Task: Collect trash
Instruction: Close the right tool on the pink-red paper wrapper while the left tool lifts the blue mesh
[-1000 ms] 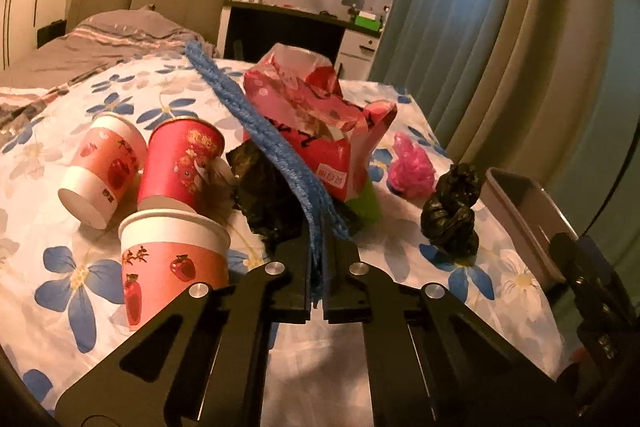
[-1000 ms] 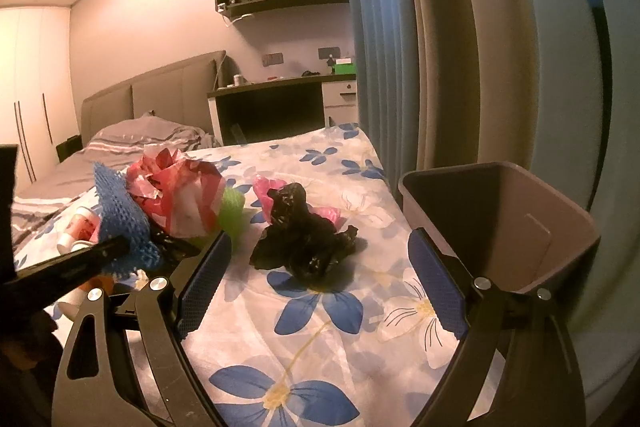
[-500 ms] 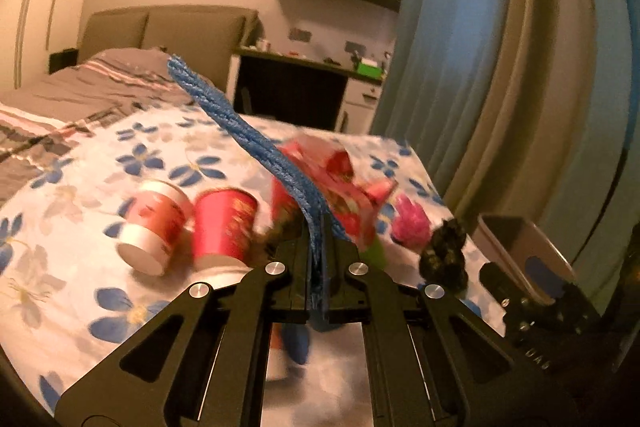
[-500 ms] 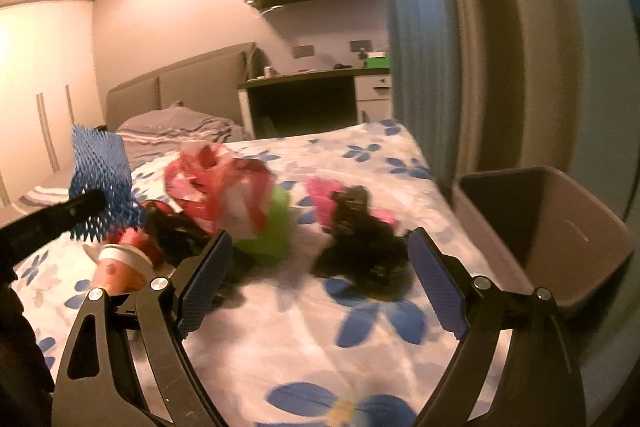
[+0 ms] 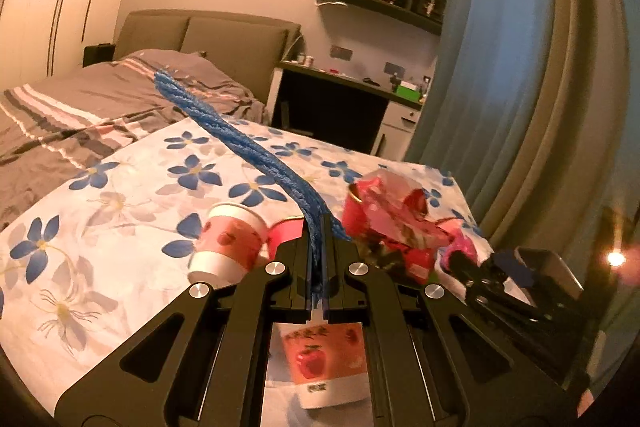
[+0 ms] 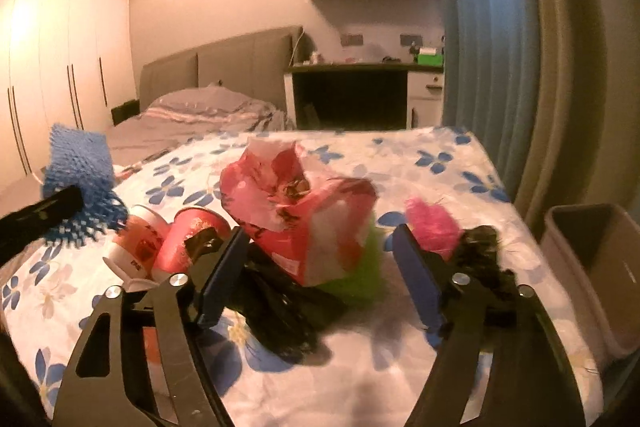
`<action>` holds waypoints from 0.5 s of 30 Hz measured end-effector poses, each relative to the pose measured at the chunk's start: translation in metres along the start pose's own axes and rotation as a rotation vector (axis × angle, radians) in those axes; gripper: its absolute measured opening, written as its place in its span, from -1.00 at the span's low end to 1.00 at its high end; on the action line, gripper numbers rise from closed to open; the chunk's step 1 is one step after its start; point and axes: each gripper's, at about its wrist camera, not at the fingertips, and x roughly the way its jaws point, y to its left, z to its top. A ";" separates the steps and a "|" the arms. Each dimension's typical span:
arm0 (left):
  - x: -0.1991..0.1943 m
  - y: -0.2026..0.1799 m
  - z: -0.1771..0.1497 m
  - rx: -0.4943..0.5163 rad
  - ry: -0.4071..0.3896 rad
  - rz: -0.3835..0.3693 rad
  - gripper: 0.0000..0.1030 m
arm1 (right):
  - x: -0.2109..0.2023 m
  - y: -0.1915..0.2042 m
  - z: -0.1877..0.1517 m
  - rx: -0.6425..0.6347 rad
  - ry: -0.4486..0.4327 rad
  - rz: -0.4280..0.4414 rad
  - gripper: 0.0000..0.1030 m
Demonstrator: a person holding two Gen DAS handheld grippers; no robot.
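Blue foam net [image 5: 256,155]: clamped in my left gripper [image 5: 319,279]; it rises from the pads up and away to the left, clear of the bed. In the right wrist view the same net [image 6: 78,179] shows at far left, with the dark tip of my left gripper across it.
Left tongs: pressed together on the net, nothing else between them.
Red printed bag [image 6: 296,203]: stands crumpled on the flowered sheet [image 6: 360,387], ahead of my right gripper [image 6: 320,267] and in line with the gap between its pads.
Right tongs: apart and closing; the pads flank the bag's lower part but I see no contact with it.
Green item [image 6: 360,279]: just behind and under the red bag, partly hidden.
Black bag, near [image 6: 280,311]: lies flat on the sheet at the foot of the red bag, between my right pads.
Black bag, right [image 6: 480,251]: bunched, just outside my right pad.
Pink crumpled piece [image 6: 432,223]: touching or just behind that black bunch; I cannot tell which.
Paper cups [image 6: 160,247]: lying on their sides, left of the red bag.
Bin [image 6: 592,267]: beside the bed's right edge, open top.
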 end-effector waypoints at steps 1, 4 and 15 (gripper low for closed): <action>0.001 0.003 0.001 -0.005 0.000 0.002 -0.96 | 0.007 0.001 0.000 0.003 0.016 0.003 0.30; 0.002 0.011 0.002 -0.013 -0.001 0.004 -0.96 | 0.024 -0.001 0.001 0.030 0.060 0.015 0.20; 0.011 0.016 0.000 -0.017 0.018 -0.001 -0.96 | 0.049 -0.004 0.001 0.050 0.124 0.006 -0.78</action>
